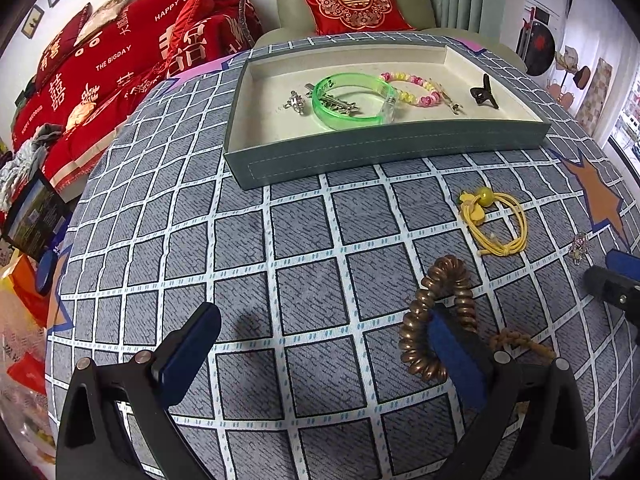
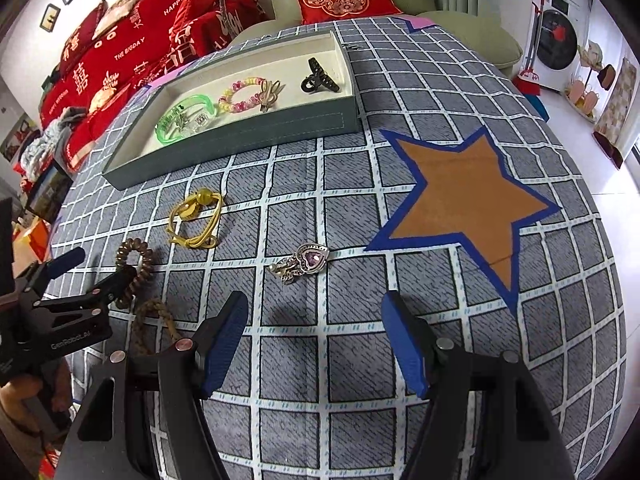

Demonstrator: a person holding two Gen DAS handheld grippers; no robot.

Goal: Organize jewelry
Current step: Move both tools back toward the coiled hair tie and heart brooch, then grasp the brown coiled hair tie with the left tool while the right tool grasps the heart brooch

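**Both claws spread above loose jewelry on the checked bench**

The grey jewelry tray (image 1: pixel 384 148) sits at the far side of the bench (image 1: pixel 304 264), which is covered by a grey checked cloth with an orange star (image 2: pixel 468 204) on its right part. Inside the tray lie a green bangle (image 1: pixel 354 100), a silver trinket (image 1: pixel 294 102) to its left, a pink and yellow bead bracelet (image 1: pixel 412 88), a thin gold clip (image 2: pixel 269 94) and a dark hair claw clip (image 1: pixel 485 93) at the right end.

Four pieces lie outside the tray, nearer on the cloth: a yellow cord hair tie (image 1: pixel 494 220), a brown spiral hair tie (image 1: pixel 436 312), a braided brown band (image 2: pixel 154 320) just near of it, and a heart-shaped pendant (image 2: pixel 302 262) with a purple stone, to the right of the others.

The left claw (image 1: pixel 320 348) is released, jaws wide apart; its right finger (image 1: pixel 456 356) reaches into the ring of the spiral hair tie, with nothing pinched. The right claw (image 2: pixel 316 332) is also released and empty, jaws wide, pointing down just near of the pendant, which lies beyond the fingertips.
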